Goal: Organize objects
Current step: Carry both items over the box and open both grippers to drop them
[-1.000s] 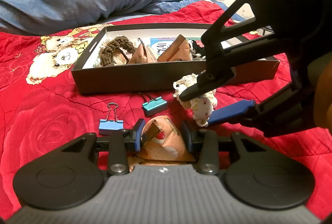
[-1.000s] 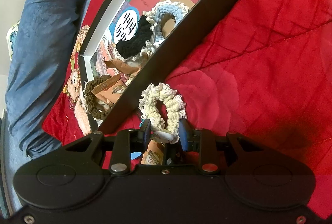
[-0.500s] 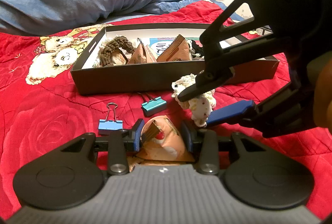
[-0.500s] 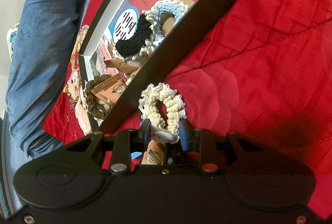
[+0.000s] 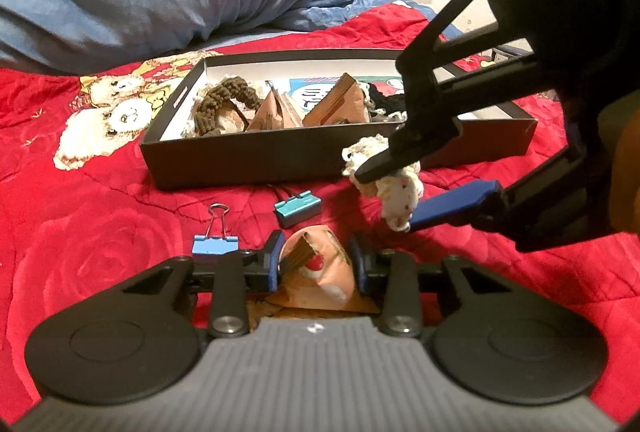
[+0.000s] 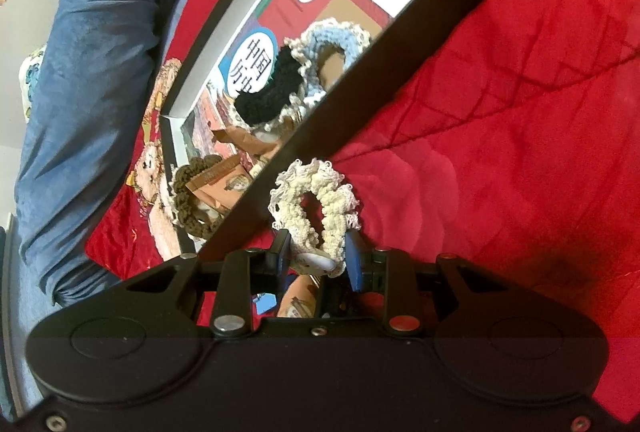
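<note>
- The left claw stands around a tan paper packet that lies on the red bedspread; its jaws have just been closing and the pads are at the packet's sides, though whether they press it I cannot tell.
- The packet bears a small red and white picture; no writing on it can be read.
- The right claw is clamped on a cream crocheted scrunchie, a frilly ring with a pale button-like disc at the pads.
- In the left wrist view the right claw hangs ahead and to the right of the left claw, with the scrunchie between its fingers, just in front of the black box.
- Just ahead of the left claw lie a blue binder clip and a teal clip, apart from each other.
- Ahead of the right claw the box holds a printed sheet with Chinese characters in a white bubble and two round logos too small to read.
- On that sheet lie a black scrunchie, a blue one touching it, a brown one and tan packets.
- Beyond the box lies a blue blanket.
</note>
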Demonstrator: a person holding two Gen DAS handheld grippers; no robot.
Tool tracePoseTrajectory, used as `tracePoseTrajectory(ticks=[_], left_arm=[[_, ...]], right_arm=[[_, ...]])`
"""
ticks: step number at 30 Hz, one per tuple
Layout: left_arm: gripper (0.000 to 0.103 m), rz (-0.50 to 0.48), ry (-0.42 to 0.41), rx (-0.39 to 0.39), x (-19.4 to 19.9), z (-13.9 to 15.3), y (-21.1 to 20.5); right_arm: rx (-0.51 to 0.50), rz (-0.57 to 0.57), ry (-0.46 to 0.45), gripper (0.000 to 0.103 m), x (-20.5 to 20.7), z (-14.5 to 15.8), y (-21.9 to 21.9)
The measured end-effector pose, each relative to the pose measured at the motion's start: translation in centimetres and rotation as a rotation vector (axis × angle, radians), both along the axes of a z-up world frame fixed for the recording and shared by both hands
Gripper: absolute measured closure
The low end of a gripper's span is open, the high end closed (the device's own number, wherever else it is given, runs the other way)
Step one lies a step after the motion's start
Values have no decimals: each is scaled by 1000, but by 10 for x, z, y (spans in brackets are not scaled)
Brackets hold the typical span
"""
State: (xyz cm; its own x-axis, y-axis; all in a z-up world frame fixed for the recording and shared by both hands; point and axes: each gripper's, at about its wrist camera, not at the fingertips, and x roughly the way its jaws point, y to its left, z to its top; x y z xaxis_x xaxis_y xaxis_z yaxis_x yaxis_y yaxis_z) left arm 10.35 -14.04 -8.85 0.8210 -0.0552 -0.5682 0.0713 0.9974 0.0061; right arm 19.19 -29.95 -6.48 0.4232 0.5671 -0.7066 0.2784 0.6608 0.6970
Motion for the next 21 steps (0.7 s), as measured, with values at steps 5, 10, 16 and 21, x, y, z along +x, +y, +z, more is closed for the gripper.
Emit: tracePoseTrajectory(ticks=[5,10,16,21], left_arm=[[67,12,-13,0,-2,7,2],[68,-23,-51,68,-8,10,-7],[68,-16,-124,79,-10,31,-6],[68,-10,-172,37,-5,55,-5]], right_arm=[[4,-26,-28,75,-4,8,-12],[22,-37,-80,75,-12,21,-24],[45,-53,-172,75,-19,44,-44],[88,-55,-231,75,-14,56,-58]])
